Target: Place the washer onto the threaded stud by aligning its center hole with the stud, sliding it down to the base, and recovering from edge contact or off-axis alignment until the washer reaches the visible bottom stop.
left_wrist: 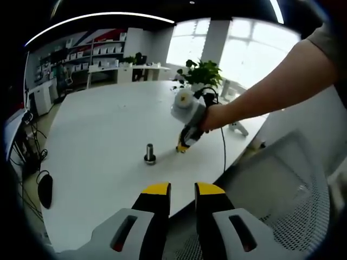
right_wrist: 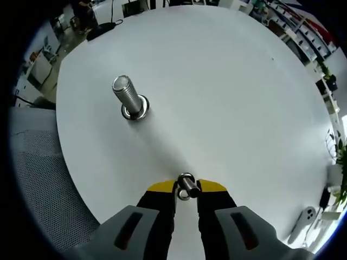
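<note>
In the left gripper view, a dark mouse (left_wrist: 45,189) lies at the far left edge of the round white table (left_wrist: 103,119), below shelves (left_wrist: 105,51) in the upper left background. Near the frame's middle the stud (left_wrist: 149,154) stands upright on the table on its wider base. At the bottom centre the left gripper (left_wrist: 182,189) shows its two yellow-tipped jaws spread a little, with only a bare gap between them, hanging over the near table edge. Just right of the stud, the right gripper (left_wrist: 183,147) points down with its tip close to the tabletop, held by a hand (left_wrist: 214,118) whose forearm runs to the upper right; a plant (left_wrist: 203,73) stands behind it, and a grey mesh chair (left_wrist: 287,195) takes the lower right. In the right gripper view, the mesh chair (right_wrist: 38,179) appears at the lower left beyond the table (right_wrist: 227,81) rim. The stud (right_wrist: 128,96) sits in the upper left part of the frame, its threaded shaft leaning toward the camera above a shiny base ring. At the bottom centre the right gripper (right_wrist: 186,188) has its jaws closed on the washer (right_wrist: 186,186), a small metal ring held on edge between the yellow tips, well apart from the stud. A white remote-like object (right_wrist: 304,216) lies at the lower right.
</note>
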Motion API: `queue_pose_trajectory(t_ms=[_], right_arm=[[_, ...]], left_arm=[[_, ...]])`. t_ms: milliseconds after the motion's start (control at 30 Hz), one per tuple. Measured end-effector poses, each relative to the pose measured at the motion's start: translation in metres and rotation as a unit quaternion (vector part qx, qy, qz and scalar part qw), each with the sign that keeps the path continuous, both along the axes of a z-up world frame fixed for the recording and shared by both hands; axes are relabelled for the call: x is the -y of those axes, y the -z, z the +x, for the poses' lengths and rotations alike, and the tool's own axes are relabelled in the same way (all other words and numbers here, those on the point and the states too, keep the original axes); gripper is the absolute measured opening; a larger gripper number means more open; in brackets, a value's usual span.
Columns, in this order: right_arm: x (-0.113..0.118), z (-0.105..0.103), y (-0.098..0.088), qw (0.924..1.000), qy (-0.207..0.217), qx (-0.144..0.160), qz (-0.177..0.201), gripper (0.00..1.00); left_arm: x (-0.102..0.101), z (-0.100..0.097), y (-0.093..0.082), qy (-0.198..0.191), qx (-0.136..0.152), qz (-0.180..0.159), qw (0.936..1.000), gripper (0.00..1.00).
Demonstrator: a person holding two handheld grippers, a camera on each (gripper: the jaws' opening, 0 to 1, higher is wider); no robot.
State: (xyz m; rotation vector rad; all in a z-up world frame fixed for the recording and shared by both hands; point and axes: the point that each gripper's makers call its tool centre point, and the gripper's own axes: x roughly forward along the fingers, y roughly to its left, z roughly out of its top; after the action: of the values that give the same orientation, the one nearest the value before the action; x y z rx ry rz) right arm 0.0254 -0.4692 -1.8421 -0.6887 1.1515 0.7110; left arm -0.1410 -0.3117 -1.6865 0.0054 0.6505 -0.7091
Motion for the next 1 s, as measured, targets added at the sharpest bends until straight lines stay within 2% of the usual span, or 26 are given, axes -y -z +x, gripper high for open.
queue_pose_trajectory(t_ms=[100,500,633,1000], right_arm=[[0.002,-0.003,0.0,1.0,-0.002,-0.006,-0.003,0.17],[0.005,-0.006,-0.007,0.9999,0.013,-0.002,0.01,0.18],[0.008,-0.009,-0.009,0.9999,0.004,0.003,0.01,0.18],[0.035,-0.026,-0.018,0.999,0.034,0.016,0.023,0.19]], left_arm=[[0.0,0.0,0.0,-0.001,0.0,-0.001,1.0,0.15],[0.0,0.002,-0.004,-0.002,0.009,-0.006,0.9999,0.15],[0.002,0.002,-0.005,0.002,0.01,-0.006,0.9999,0.15],[0.004,0.002,-0.007,0.008,0.013,-0.011,0.9998,0.15]])
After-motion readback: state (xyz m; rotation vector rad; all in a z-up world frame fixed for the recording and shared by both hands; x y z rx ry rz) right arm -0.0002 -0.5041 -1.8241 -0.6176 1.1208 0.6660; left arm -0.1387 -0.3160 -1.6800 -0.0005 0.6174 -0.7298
